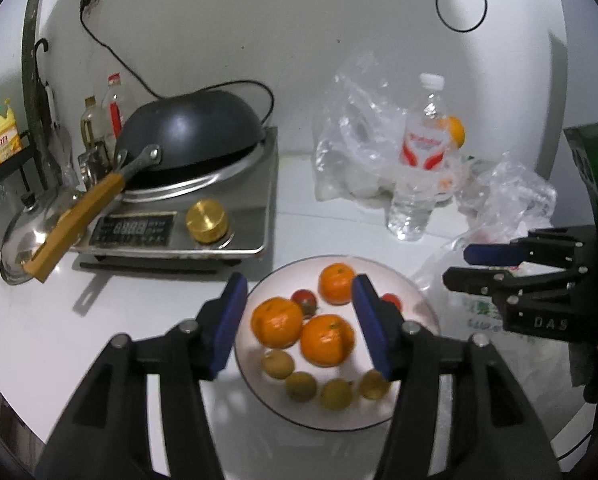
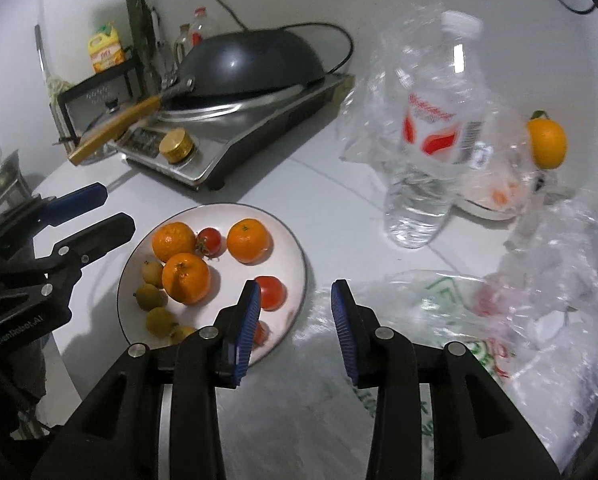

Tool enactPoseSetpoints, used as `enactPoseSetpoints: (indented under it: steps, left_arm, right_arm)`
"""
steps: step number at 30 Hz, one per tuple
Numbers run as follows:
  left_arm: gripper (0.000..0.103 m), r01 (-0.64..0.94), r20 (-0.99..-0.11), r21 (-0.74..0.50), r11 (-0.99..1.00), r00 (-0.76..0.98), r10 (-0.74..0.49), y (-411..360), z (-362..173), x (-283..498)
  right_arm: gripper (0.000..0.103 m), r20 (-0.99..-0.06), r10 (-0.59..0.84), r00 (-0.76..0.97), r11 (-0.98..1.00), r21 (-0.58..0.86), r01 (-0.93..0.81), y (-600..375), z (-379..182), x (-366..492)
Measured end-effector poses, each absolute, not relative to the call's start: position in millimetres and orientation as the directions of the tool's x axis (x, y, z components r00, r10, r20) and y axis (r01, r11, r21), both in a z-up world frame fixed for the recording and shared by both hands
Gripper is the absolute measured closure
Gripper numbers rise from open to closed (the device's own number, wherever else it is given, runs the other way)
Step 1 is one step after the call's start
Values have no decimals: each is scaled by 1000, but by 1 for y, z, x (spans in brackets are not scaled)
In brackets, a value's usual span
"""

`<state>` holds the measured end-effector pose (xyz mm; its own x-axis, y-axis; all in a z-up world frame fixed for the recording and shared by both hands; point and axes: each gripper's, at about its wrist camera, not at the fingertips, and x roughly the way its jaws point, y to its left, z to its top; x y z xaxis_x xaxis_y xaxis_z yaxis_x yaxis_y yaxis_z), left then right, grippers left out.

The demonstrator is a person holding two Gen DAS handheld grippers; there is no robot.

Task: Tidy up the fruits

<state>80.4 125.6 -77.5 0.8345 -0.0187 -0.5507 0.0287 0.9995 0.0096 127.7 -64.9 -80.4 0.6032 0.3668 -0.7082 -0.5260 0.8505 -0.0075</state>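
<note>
The white plate (image 2: 299, 248) sits on the white counter (image 2: 319, 192) and holds three mandarins (image 2: 186, 278), small tomatoes (image 2: 270, 292) and small yellow-green fruits (image 2: 151, 297). Left gripper (image 1: 297, 320) – jaws apart, empty, over the plate. Right gripper (image 2: 295, 326) – jaws apart, empty, at the plate's edge beside a printed plastic bag (image 2: 439, 312). A water bottle (image 2: 431, 140) stands behind.

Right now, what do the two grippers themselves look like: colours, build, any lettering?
Both are matte black plastic with angular linkages, silver pivot pins and ribbed blue pads. The left gripper bears white lettering, too blurred to read for certain. The right gripper bears white "DAS", with a green light glowing behind it. No sleeves show.
</note>
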Motion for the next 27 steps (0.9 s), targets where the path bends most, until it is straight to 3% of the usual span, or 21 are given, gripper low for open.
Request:
enactPoseSetpoints:
  steps: [3,11,13,14,15,21,22,24,27]
  left_arm:
    - [47,32,-540,22,999,841,-15,115,-69,75]
    - [46,50,-508,47,998,861,-20,86,-49,56]
    - [40,52,-498,50,997,867,-20,79,-44,51]
    - [30,53,-492,49,997,871,-22,76,-41,49]
    - [26,54,-484,47,997,875,-24,74,-38,47]
    - [25,41,-426,53,998,904,-15,61,-16,33]
    - [23,37,-416,50,998,909,-12,59,-11,31]
    - [8,36,-395,46,998,919,-15,55,-2,27]
    - [6,44,-359,55,998,933,-22,48,10,20]
  right_arm:
    - [58,-687,369,625,857,-8,-515,-79,-72,119]
    - [57,-632,380,675,867,-9,-498,-112,-51,94]
    - [57,-620,384,684,868,-10,-497,-116,-47,89]
    - [57,-609,388,691,868,-10,-496,-120,-44,86]
    - [56,-601,391,697,868,-10,-496,-123,-41,84]
    - [49,-535,406,741,873,-13,-488,-138,-16,70]
    - [48,-526,408,746,873,-14,-487,-141,-14,69]
    - [42,-500,414,760,874,-16,-486,-145,-4,64]
    - [39,-457,422,783,875,-22,-484,-150,11,57]
